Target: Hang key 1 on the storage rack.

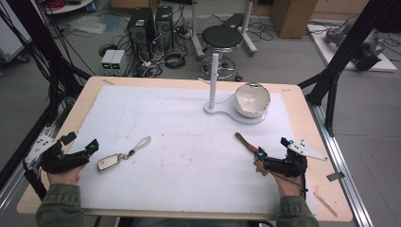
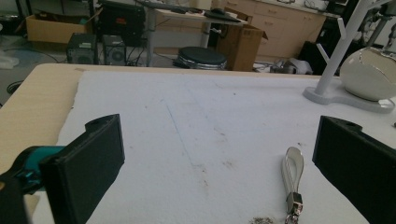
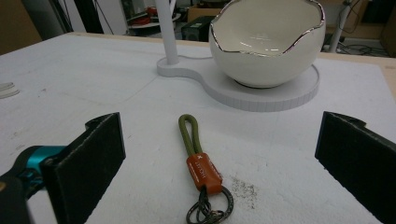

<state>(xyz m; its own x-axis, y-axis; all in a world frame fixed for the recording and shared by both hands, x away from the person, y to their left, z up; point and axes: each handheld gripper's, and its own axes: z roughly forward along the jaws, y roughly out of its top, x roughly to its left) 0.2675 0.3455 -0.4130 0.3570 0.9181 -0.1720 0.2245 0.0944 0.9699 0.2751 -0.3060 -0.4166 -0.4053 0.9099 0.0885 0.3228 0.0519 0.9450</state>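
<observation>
A silver key fob (image 1: 108,163) with a white strap (image 1: 142,142) lies on the white mat, just right of my left gripper (image 1: 81,143). In the left gripper view the strap (image 2: 293,163) sits near the right jaw, and my left gripper (image 2: 220,135) stands open with nothing between its pads. An olive-green loop keychain (image 1: 246,142) with an orange tab lies in front of my right gripper (image 1: 273,147). In the right gripper view the keychain (image 3: 201,170) lies between the wide-open jaws of my right gripper (image 3: 219,140), untouched, its metal rings nearest the camera.
A white bowl (image 1: 253,99) with a jagged silver rim rests on the round base of a white stand (image 1: 215,80) at the far right of the mat (image 1: 179,118). Beyond the table are a stool (image 1: 222,38), computer cases and cables on the floor.
</observation>
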